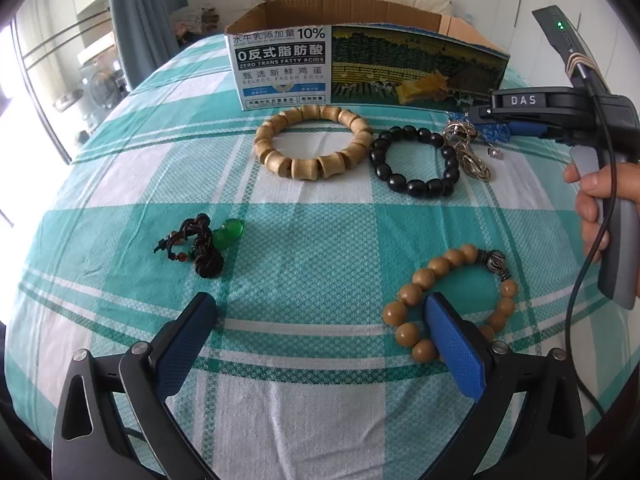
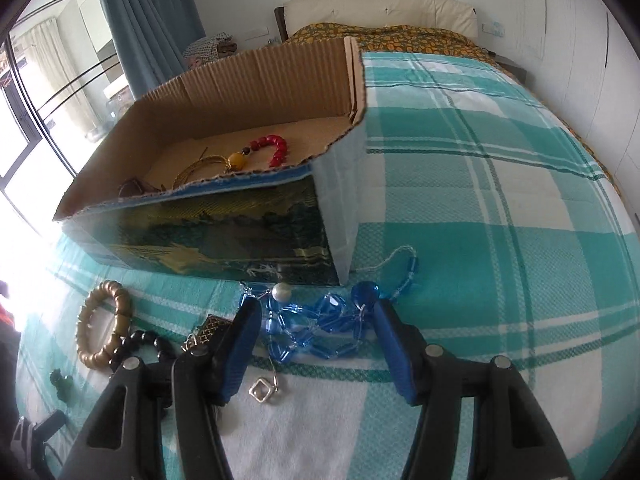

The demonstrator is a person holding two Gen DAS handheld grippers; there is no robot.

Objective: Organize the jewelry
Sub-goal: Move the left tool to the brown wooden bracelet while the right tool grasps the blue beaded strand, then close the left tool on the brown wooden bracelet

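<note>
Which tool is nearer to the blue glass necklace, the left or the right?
Right. The right tool sits directly over the blue glass necklace, open fingers on either side. The left tool is far off, beside the round-bead wooden bracelet.

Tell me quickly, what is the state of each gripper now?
Left gripper: open, holding nothing.
Right gripper: open, fingers either side of the blue bead necklace, not gripping.

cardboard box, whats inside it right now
In the cardboard box lie a red bead bracelet with a yellow bead, thin gold bangles and a dark piece near the left end. The front wall hides the floor just behind it.
</note>
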